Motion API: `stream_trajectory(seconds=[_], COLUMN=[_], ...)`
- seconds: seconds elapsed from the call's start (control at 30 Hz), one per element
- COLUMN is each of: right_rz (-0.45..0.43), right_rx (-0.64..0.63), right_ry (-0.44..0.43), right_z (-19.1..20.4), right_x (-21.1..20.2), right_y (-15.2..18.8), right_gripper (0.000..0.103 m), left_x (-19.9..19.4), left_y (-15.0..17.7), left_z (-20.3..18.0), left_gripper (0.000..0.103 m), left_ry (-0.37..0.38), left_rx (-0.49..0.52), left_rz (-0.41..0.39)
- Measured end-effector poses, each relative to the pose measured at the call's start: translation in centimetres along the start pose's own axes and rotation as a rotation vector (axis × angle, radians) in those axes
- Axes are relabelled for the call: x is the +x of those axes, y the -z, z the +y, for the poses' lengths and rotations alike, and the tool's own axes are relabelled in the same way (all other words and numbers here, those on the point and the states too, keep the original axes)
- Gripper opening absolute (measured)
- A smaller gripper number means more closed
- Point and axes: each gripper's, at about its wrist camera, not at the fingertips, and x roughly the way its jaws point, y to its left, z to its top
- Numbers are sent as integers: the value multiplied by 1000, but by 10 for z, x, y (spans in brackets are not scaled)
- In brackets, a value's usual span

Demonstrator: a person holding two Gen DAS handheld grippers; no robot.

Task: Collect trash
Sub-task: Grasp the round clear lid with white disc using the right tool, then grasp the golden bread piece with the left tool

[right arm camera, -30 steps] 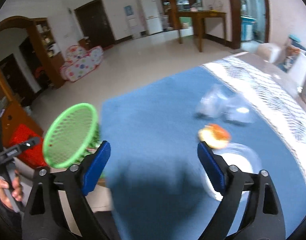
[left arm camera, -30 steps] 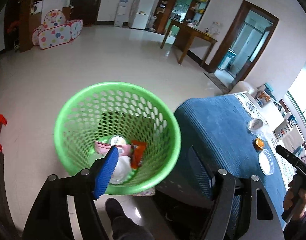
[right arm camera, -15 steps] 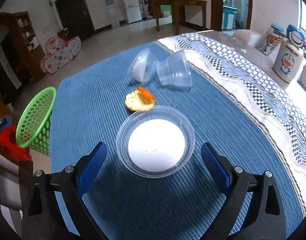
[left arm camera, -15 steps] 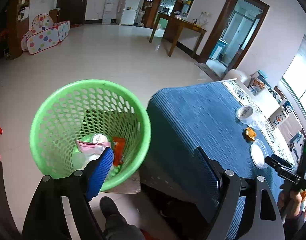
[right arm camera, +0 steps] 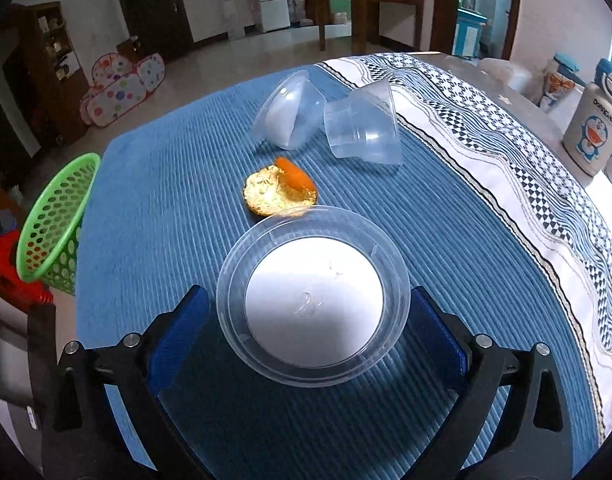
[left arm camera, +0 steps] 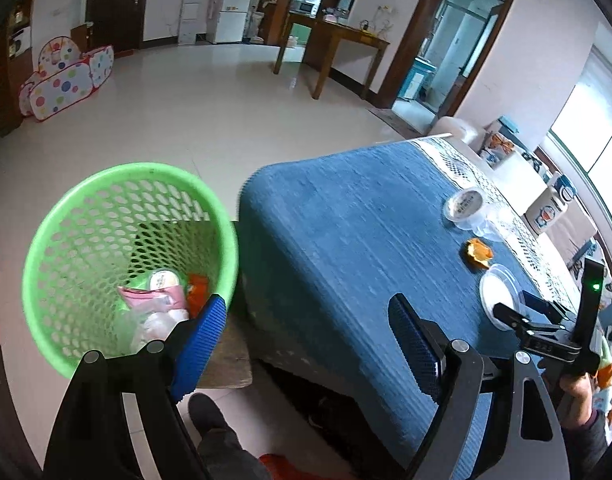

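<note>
A clear round plastic lid (right arm camera: 313, 300) lies on the blue tablecloth (right arm camera: 166, 200). My right gripper (right arm camera: 306, 332) is open, its blue pads on either side of the lid, apart from it. Behind the lid lie an orange peel (right arm camera: 280, 194) and two clear cups (right arm camera: 361, 128) on their sides. A green basket (left arm camera: 122, 256) with wrappers inside stands beside the table. My left gripper (left arm camera: 306, 340) is open and empty, near the basket's rim. The right gripper also shows in the left wrist view (left arm camera: 521, 314), by the lid (left arm camera: 499, 292).
A white Doraemon bottle (right arm camera: 593, 128) stands at the table's right side on the patterned cloth. A red stool (right arm camera: 6, 268) stands on the floor by the basket. A wooden table (left arm camera: 333, 52) and a dotted play tent (left arm camera: 66, 80) stand far across the tiled floor.
My right gripper has moved forward over the table until its open jaws flank the clear lid. My left gripper has swung right, away from the basket's middle toward the table.
</note>
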Motion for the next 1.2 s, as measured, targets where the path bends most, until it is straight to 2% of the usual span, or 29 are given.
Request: stream_trajectory(seconds=[0.07,0.33,0.67,0.83,1.0,1.2], right_rz=[-3,-19,-37,-47,-47,-43], right_rx=[2,60,122,144,180,194], right_ry=[0,-38,-54,-72,-106,-120], right_z=[-2,-22,-60,-72,-85,-91], right_x=[1,-14,-43,-50,-52,-54], right_y=[0,8,30,35,41,45], right_gripper=[93,93,93,93,93,93], left_x=[5,29,74,100,123,143], left_y=[-2,-10,-21,-27,-33,-35], left_z=[-11,-71,-166,-196,-213,-225], left_gripper=[80,80,74,73,73,66], left_ry=[13,71,169,154,146,117], left_rx=[15,107,194,217,190,178], left_rz=[8,37,96,120,155,183])
